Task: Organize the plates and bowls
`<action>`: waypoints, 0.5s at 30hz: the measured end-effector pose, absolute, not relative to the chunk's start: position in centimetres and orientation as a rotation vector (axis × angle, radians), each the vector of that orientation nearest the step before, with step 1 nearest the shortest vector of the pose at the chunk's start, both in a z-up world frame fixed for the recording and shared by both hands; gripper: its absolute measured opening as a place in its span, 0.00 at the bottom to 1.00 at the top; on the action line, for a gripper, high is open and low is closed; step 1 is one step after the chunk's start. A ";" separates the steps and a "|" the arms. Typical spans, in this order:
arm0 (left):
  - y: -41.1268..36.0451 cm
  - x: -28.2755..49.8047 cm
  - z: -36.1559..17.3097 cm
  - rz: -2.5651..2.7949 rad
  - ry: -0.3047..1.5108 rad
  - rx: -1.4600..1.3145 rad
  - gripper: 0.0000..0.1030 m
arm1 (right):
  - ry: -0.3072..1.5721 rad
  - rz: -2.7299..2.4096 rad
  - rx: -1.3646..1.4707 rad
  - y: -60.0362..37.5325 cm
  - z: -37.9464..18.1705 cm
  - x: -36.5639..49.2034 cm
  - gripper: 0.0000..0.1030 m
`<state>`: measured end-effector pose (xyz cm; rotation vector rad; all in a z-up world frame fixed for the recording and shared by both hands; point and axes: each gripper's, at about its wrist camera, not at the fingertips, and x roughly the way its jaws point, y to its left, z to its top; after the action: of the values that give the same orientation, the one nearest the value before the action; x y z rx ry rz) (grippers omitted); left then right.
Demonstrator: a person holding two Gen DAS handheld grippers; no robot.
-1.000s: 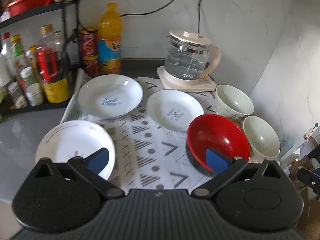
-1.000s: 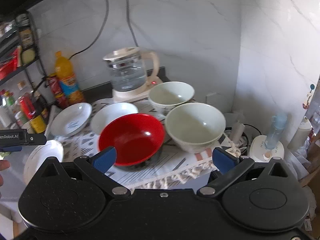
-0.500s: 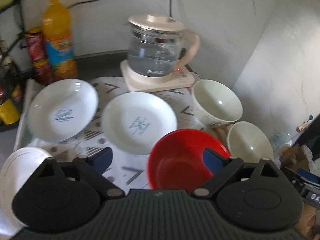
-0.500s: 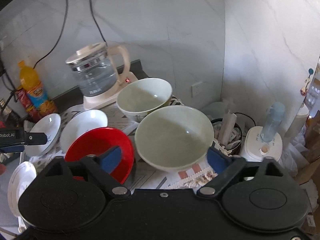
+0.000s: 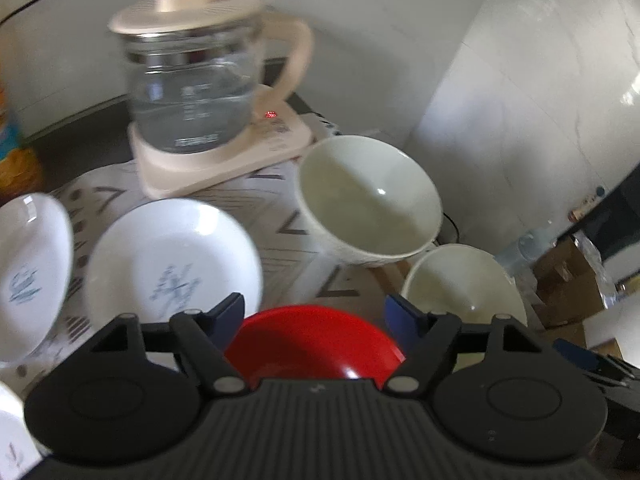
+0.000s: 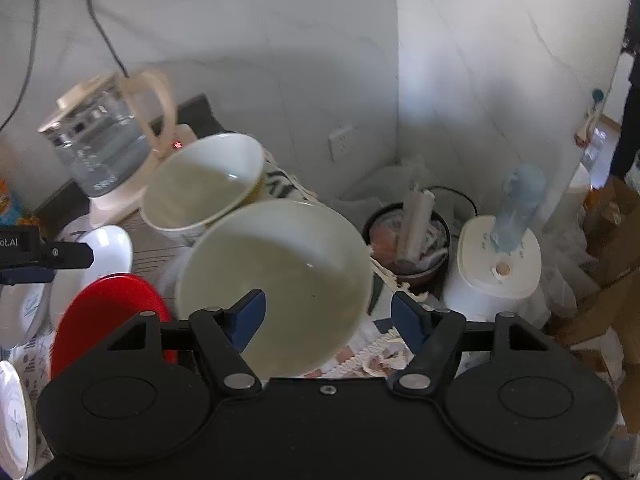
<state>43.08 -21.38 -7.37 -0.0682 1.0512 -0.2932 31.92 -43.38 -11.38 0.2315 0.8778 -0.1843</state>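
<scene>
Kettle [image 5: 192, 80] behind cream bowls [image 5: 372, 200], red bowl [image 5: 316, 340] under spread left claw [image 5: 314, 316], right claw [image 6: 328, 316] spread

Red bowl [image 5: 316, 340], two cream bowls [image 5: 372, 200], white plates with blue motifs [image 5: 172, 264], brown-triangle cloth [image 5: 288, 236], blue fingers [image 5: 400, 316].

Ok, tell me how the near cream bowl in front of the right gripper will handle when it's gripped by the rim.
The near cream bowl looks glazed and glossy, so the right gripper, open around its rim, may slip. It looks like rigid ceramic: probably stiff, fairly heavy, and breakable. It sits near the mat's fringed edge and close to the taller cream bowl, so a tilted lift might knock that.
</scene>
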 end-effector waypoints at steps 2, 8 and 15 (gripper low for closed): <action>-22.6 44.0 -7.8 -0.319 1.065 -0.057 0.66 | 0.893 -0.195 0.247 -43.9 -11.9 32.4 0.59; -25.4 45.8 -9.6 -0.352 1.126 -0.031 0.51 | 0.942 -0.213 0.287 -44.9 -13.5 33.6 0.47; -28.0 47.4 -11.6 -0.415 1.182 -0.028 0.36 | 0.994 -0.228 0.322 -45.7 -14.9 34.5 0.33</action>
<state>47.36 -27.99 -11.59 -0.0278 1.1815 -0.4154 34.46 -45.69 -14.87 0.3217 0.9942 -0.2281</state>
